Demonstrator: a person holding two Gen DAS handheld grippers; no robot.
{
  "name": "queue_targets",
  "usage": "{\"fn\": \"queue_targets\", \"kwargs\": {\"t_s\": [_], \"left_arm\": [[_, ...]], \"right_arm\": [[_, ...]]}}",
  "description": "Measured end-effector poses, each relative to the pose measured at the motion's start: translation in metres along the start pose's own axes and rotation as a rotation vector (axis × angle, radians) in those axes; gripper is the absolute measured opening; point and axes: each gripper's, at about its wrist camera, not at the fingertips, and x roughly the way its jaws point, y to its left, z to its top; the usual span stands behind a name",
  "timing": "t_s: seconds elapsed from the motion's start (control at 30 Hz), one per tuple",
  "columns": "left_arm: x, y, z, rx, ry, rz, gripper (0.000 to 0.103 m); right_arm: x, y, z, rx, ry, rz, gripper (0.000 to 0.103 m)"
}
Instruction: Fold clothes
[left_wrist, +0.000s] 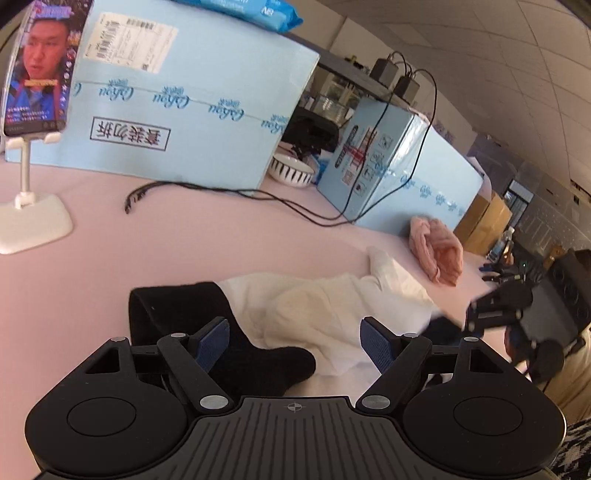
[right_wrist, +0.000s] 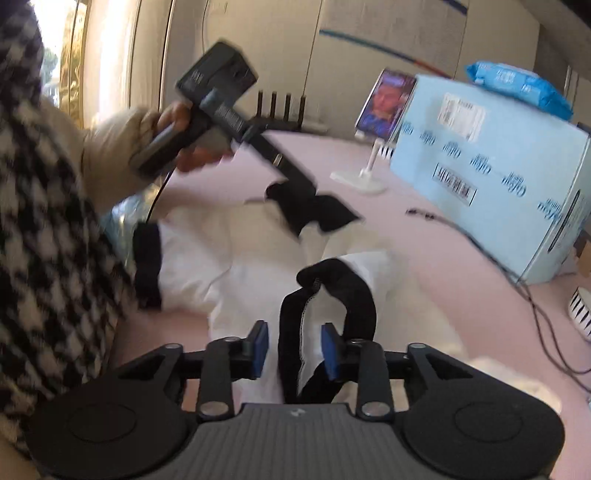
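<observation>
A: Left wrist view: left hand-held gripper (left_wrist: 293, 341) spread open above a white garment (left_wrist: 332, 306) with black trim (left_wrist: 207, 314) on the pink tabletop (left_wrist: 184, 236); a pink cloth (left_wrist: 437, 251) beyond.

B: Right wrist view misses that cloth. Right hand-held gripper (right_wrist: 293, 349) is parted around a black strap (right_wrist: 325, 317), not clamping it.

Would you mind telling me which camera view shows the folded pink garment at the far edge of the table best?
The left wrist view shows it best: the pink garment lies whole and unobstructed on the pink table, beyond the white garment. The right wrist view does not show it at all; it faces the other way, towards the phone stand.
</observation>
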Motion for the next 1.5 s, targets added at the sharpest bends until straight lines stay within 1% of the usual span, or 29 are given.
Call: {"fn": "queue_targets", "kwargs": {"t_s": [0.03, 0.07, 0.1, 0.17, 0.23, 0.3, 0.33, 0.43, 0.47, 0.57, 0.63, 0.67, 0.73, 0.77, 0.8, 0.83, 0.9, 1.07, 1.13, 1.17, 1.2, 1.23, 1.27, 1.3, 1.33, 1.37, 1.4, 1.43, 1.5], "left_arm": [[0.002, -0.004, 0.003, 0.023, 0.003, -0.006, 0.08], [0.005, -0.008, 0.006, 0.049, 0.011, -0.013, 0.08], [0.009, -0.014, 0.008, 0.08, 0.025, -0.019, 0.08], [0.02, -0.026, 0.01, 0.127, 0.059, -0.032, 0.08], [0.034, -0.044, 0.009, 0.179, 0.111, -0.083, 0.08], [0.04, -0.066, 0.002, 0.259, 0.134, -0.142, 0.08], [0.042, -0.075, -0.001, 0.297, 0.135, -0.154, 0.08], [0.05, -0.113, -0.02, 0.506, 0.15, -0.13, 0.08], [0.053, -0.123, -0.026, 0.565, 0.166, -0.11, 0.08], [0.064, -0.135, -0.038, 0.639, 0.219, -0.022, 0.08], [0.07, -0.131, -0.039, 0.616, 0.23, 0.07, 0.08], [0.07, -0.128, -0.038, 0.6, 0.229, 0.085, 0.08], [0.064, -0.111, -0.035, 0.505, 0.223, 0.096, 0.08], [0.059, -0.104, -0.035, 0.47, 0.217, 0.098, 0.08], [0.053, -0.097, -0.036, 0.439, 0.207, 0.101, 0.08], [0.046, -0.091, -0.037, 0.411, 0.191, 0.1, 0.08], [0.032, -0.079, -0.039, 0.358, 0.157, 0.093, 0.08], [-0.001, -0.063, -0.032, 0.297, 0.063, 0.153, 0.08], [-0.01, -0.056, -0.026, 0.262, 0.041, 0.134, 0.081], [-0.011, -0.053, -0.023, 0.247, 0.037, 0.126, 0.081], [-0.011, -0.049, -0.019, 0.228, 0.033, 0.126, 0.081], [-0.01, -0.046, -0.015, 0.209, 0.029, 0.142, 0.081], [-0.008, -0.043, -0.013, 0.192, 0.027, 0.157, 0.081], [-0.005, -0.038, -0.01, 0.167, 0.027, 0.167, 0.081], [-0.003, -0.031, -0.009, 0.138, 0.029, 0.172, 0.081], [-0.001, -0.024, -0.007, 0.108, 0.031, 0.175, 0.081], [0.001, -0.014, -0.006, 0.066, 0.038, 0.175, 0.081], [0.004, -0.004, -0.005, 0.025, 0.049, 0.172, 0.081], [0.007, 0.012, -0.003, -0.047, 0.063, 0.16, 0.081]], "right_arm": [[-0.006, 0.004, -0.006, 0.004, -0.009, -0.04, 0.05], [-0.013, 0.008, -0.01, 0.006, -0.024, -0.067, 0.057], [-0.02, 0.011, -0.012, 0.005, -0.043, -0.098, 0.069], [-0.025, 0.016, -0.013, -0.012, -0.056, -0.143, 0.075], [-0.022, 0.021, -0.011, -0.035, -0.046, -0.224, 0.075], [-0.025, 0.011, -0.015, 0.03, -0.062, -0.241, 0.074], [-0.028, 0.004, -0.016, 0.086, -0.081, -0.224, 0.074], [-0.032, -0.017, -0.017, 0.287, -0.106, -0.204, 0.072], [-0.028, -0.019, -0.017, 0.305, -0.096, -0.212, 0.065], [-0.013, -0.008, -0.015, 0.207, -0.029, -0.24, 0.062], [0.0, 0.003, -0.011, 0.143, -0.014, -0.254, 0.062], [0.005, 0.008, -0.007, 0.121, -0.014, -0.266, 0.063], [0.018, 0.013, 0.004, 0.082, -0.012, -0.304, 0.063], [0.024, 0.014, 0.01, 0.062, -0.01, -0.324, 0.058], [0.031, 0.013, 0.016, 0.066, 0.002, -0.328, 0.024], [0.037, 0.01, 0.022, 0.082, 0.018, -0.325, 0.006], [0.043, 0.001, 0.036, 0.108, 0.018, -0.325, 0.007], [0.025, -0.04, 0.076, 0.144, -0.151, -0.361, 0.007], [0.029, -0.068, 0.095, 0.155, -0.216, -0.414, 0.007], [0.037, -0.091, 0.103, 0.195, -0.249, -0.45, 0.008], [0.049, -0.119, 0.107, 0.263, -0.262, -0.484, 0.018], [0.066, -0.144, 0.106, 0.339, -0.195, -0.512, 0.03], [0.086, -0.166, 0.103, 0.415, -0.091, -0.536, 0.063], [0.105, -0.189, 0.101, 0.49, 0.014, -0.558, 0.071], [0.11, -0.198, 0.095, 0.526, 0.051, -0.572, 0.065], [0.107, -0.2, 0.087, 0.543, 0.052, -0.582, 0.057], [0.104, -0.203, 0.08, 0.56, 0.053, -0.592, 0.064], [0.09, -0.205, 0.069, 0.597, 0.009, -0.6, 0.069], [0.056, -0.211, 0.044, 0.69, -0.083, -0.601, 0.085]]}}
